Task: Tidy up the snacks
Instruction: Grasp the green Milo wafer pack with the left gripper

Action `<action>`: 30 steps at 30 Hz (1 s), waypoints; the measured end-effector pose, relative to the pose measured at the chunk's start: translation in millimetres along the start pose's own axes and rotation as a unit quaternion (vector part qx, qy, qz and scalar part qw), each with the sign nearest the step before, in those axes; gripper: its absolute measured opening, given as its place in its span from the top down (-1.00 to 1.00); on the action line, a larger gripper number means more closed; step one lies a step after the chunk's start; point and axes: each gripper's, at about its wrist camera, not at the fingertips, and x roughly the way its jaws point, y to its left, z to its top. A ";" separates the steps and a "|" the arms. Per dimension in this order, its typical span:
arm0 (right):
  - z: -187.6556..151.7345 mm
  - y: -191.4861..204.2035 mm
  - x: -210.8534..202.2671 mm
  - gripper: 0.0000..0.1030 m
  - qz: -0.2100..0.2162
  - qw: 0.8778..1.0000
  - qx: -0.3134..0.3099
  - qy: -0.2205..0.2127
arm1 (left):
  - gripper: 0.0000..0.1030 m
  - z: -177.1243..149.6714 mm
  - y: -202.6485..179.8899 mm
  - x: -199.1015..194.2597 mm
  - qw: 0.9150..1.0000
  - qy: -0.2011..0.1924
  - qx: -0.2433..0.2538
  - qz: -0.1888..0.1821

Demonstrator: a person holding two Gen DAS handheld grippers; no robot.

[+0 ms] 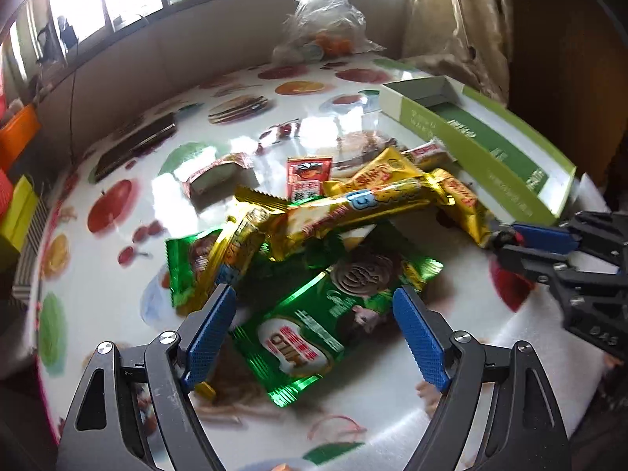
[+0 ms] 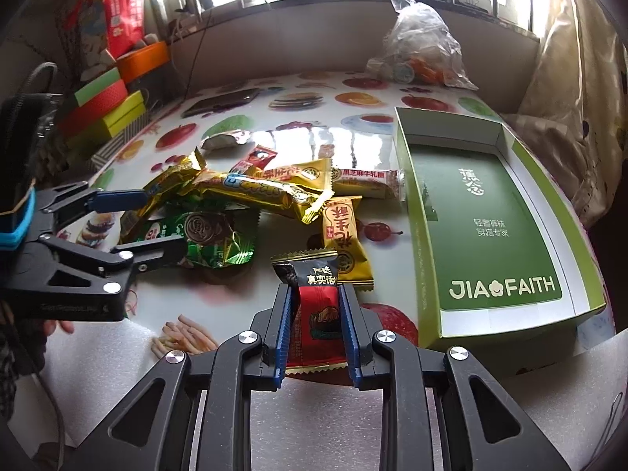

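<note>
Red-black snack packet (image 2: 318,314) upright (crinkled) beside green box (image 2: 490,212).

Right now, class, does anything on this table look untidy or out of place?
Yes. The snacks lie in a jumbled heap: gold bars cross over green packets, while the green box beside them sits empty. Only one red packet is lifted, in the right gripper.

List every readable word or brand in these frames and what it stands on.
"JIA FAITH": floor of the green box.
"MILO", upside down: green packet.
"真实话": red and black packet in the right gripper.
"花生酥": gold packet.
Other packet print: too blurred.
</note>
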 end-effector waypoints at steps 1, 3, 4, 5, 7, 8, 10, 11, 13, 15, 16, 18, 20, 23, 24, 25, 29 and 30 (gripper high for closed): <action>0.6 -0.1 0.1 0.56 0.001 1.000 0.000 0.000 | -0.60 0.8 -0.3 1.5 1.000 -0.001 0.006 -0.004; 0.4 -0.1 0.3 0.56 0.001 1.000 0.001 0.000 | -0.60 2.0 -0.8 7.2 1.000 0.008 0.011 -0.017; 0.3 -0.4 0.3 0.56 0.002 1.000 0.002 0.001 | -0.60 2.2 -1.1 8.7 1.000 0.011 0.011 -0.021; 0.1 -0.5 0.1 0.56 0.002 1.000 0.003 0.001 | -0.60 2.1 -1.2 9.2 1.000 0.013 0.010 -0.026; 0.1 -0.4 0.4 0.56 0.004 1.000 0.003 0.002 | -0.60 1.0 -5.1 9.4 0.999 0.018 0.013 -0.048; 0.0 -0.2 0.1 0.56 0.004 1.000 0.004 0.002 | -0.60 0.3 -7.1 9.4 0.998 0.019 0.017 -0.051; 0.2 -0.8 0.7 0.56 0.004 1.000 0.006 0.002 | -0.60 -2.8 -14.9 9.7 0.998 0.023 0.038 -0.050; 0.4 -1.5 1.5 0.56 0.005 1.000 0.006 0.003 | -0.60 -3.2 -17.6 10.9 0.997 0.026 0.047 -0.047; 0.1 -1.7 2.3 0.56 0.006 1.000 0.007 0.004 | -0.60 -3.5 -17.2 13.5 0.998 0.027 0.055 -0.033; -0.4 -1.7 2.3 0.56 0.006 1.000 0.008 0.004 | -0.60 -2.3 -13.0 14.9 0.998 0.029 0.057 -0.020; -0.6 -1.9 2.3 0.56 0.006 1.000 0.009 0.004 | -0.60 -1.6 -10.9 15.0 0.998 0.027 0.056 -0.022; -0.4 -2.2 3.6 0.56 0.005 1.000 0.011 0.005 | -0.60 0.3 -7.6 19.0 0.998 0.032 0.054 -0.027; -0.1 -2.2 5.2 0.56 0.007 1.000 0.012 0.007 | -0.60 1.7 -10.3 21.4 0.997 0.035 0.062 -0.024; -0.5 -2.1 5.7 0.56 0.007 1.000 0.012 0.006 | -0.60 3.4 -12.0 24.0 0.997 0.037 0.059 -0.035; -0.5 -2.1 6.0 0.56 0.007 1.000 0.012 0.006 | -0.60 3.5 -11.3 24.2 0.997 0.037 0.055 -0.036; -0.5 -2.2 5.9 0.56 0.007 1.000 0.013 0.006 | -0.60 4.3 -10.0 25.5 0.997 0.039 0.050 -0.036; 0.0 -2.6 6.6 0.56 0.009 1.000 0.014 0.007 | -0.60 4.1 -5.1 27.7 0.997 0.043 0.033 -0.046; 0.1 -2.5 6.5 0.56 0.009 1.000 0.014 0.006 | -0.60 4.1 -5.2 27.7 0.997 0.043 0.031 -0.047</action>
